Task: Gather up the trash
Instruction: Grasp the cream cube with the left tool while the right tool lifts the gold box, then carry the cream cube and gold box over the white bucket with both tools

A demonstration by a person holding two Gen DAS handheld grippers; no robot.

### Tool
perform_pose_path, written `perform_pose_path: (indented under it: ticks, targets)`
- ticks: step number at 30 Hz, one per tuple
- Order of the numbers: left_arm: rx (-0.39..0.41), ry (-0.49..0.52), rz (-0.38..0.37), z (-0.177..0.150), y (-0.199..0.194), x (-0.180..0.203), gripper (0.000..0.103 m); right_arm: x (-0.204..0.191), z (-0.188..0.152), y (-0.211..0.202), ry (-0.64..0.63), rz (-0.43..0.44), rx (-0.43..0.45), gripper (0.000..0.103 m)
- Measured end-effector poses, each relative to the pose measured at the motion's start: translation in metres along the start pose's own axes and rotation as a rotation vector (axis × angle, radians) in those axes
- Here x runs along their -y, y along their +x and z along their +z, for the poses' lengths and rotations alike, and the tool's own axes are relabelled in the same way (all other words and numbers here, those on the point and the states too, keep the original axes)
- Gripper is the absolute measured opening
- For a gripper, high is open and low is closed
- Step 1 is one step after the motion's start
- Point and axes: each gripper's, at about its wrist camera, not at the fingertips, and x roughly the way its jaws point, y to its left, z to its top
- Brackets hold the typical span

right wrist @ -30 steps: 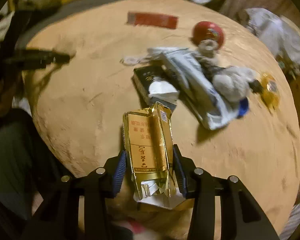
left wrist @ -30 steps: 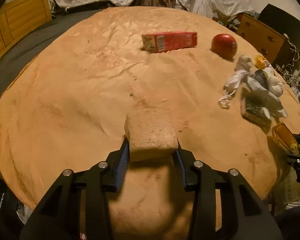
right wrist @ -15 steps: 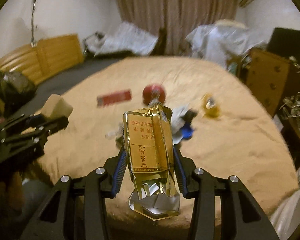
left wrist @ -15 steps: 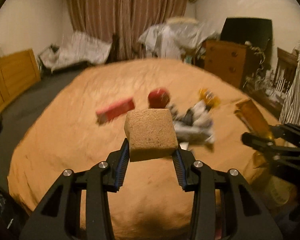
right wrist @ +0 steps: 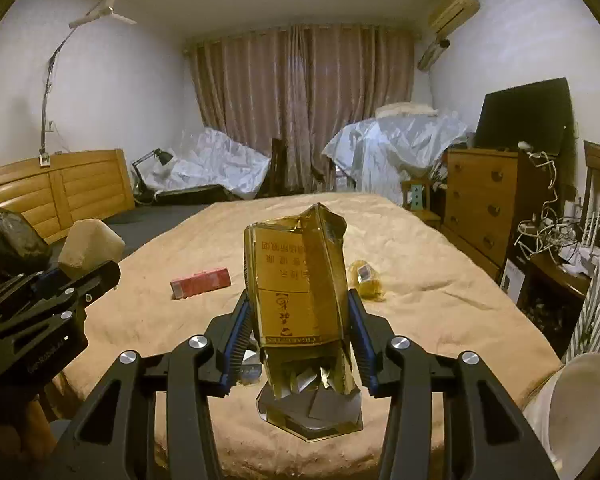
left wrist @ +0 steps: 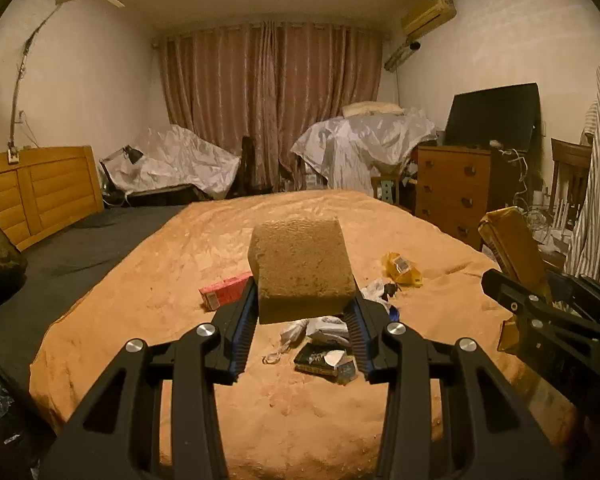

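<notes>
Pinching a tan sponge block [left wrist: 302, 270], the left tool [left wrist: 302, 316] hangs above the bed [left wrist: 172, 280]; the right tool [right wrist: 298, 328] clamps a crumpled gold packet [right wrist: 296, 280]. Beyond both lie a red carton [left wrist: 224, 290], a yellow wrapper [left wrist: 402, 269] and mixed litter [left wrist: 324, 344].

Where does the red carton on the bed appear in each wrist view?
Left wrist: red carton lies left of centre, just left of the held sponge block.
Right wrist: red carton lies left of centre, left of the held gold pack.
Shared landmark: the curtains.
</notes>
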Motion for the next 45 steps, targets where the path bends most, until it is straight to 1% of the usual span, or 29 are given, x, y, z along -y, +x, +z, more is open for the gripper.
perform_pose_path:
  ticks: [6,16,19,23,28,33,39,42,45]
  targets:
    - [0.010,-0.009,0.009,0.000,-0.006,0.002,0.040,0.000,0.000,-0.010,0.001,-0.001,0.020,0.048]
    - [0.005,-0.005,-0.002,0.001,-0.007,0.005,0.040,-0.001,0.001,-0.007,0.000,-0.001,0.017,0.048]
    - [0.004,-0.005,-0.013,0.003,-0.007,0.006,0.040,0.001,0.002,-0.011,0.000,-0.007,0.015,0.048]
    - [0.003,0.002,-0.045,0.007,-0.004,0.018,0.040,0.010,0.006,-0.017,0.000,-0.030,0.010,0.048]
    - [0.003,0.017,-0.106,0.013,0.000,0.045,0.040,0.044,0.015,-0.031,0.017,-0.092,0.004,0.048]
    - [0.003,0.034,-0.194,0.023,0.004,0.085,0.040,0.090,0.023,-0.052,0.029,-0.174,-0.006,0.048]
    - [-0.020,0.067,-0.335,0.029,0.004,0.148,0.040,0.164,0.026,-0.081,0.053,-0.291,-0.038,0.048]
    - [-0.052,0.076,-0.412,0.030,0.007,0.183,0.040,0.206,0.022,-0.098,0.073,-0.348,-0.074,0.048]
    - [-0.085,0.096,-0.490,0.029,0.009,0.219,0.040,0.255,0.017,-0.112,0.097,-0.405,-0.130,0.048]
